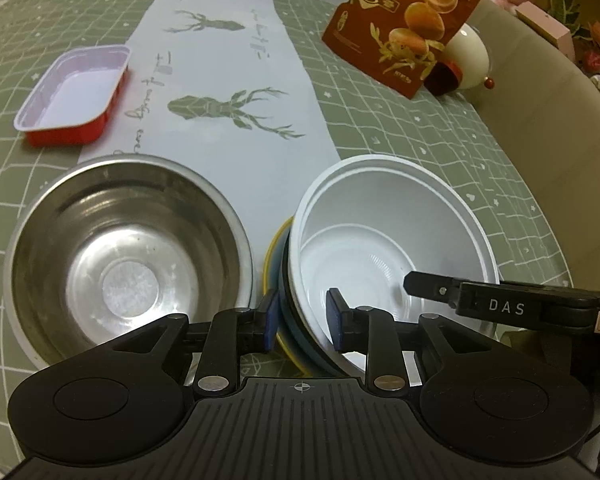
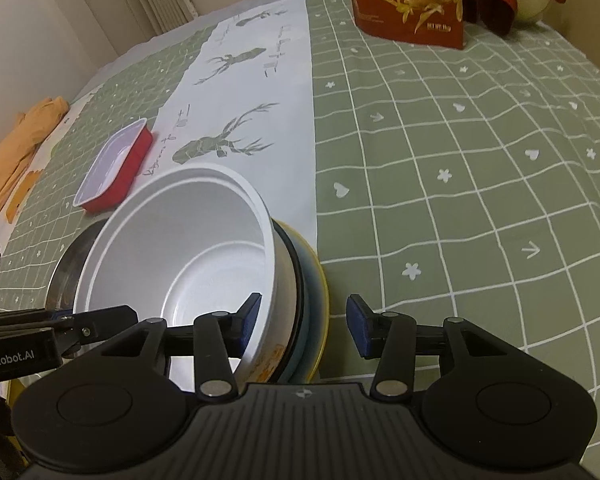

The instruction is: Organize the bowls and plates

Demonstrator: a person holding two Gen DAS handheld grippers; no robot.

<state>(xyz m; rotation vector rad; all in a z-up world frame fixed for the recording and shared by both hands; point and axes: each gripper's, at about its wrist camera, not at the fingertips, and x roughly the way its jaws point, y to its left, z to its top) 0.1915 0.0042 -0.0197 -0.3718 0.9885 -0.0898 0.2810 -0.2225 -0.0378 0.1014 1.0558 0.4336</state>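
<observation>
A white bowl sits tilted in a dark-rimmed blue dish on a yellow plate. A steel bowl stands just left of this stack. My left gripper straddles the stack's near left rim, one pad outside and one inside the white bowl, and I see no firm pinch. My right gripper straddles the white bowl wall on the right. Its inner pad is inside the bowl, and its outer pad stands clear of the yellow plate.
A red tray with a white inside lies at the back left. A brown snack bag and a white egg-shaped thing stand at the far right. A yellow cloth lies at the table's left edge. The green checked tablecloth stretches to the right.
</observation>
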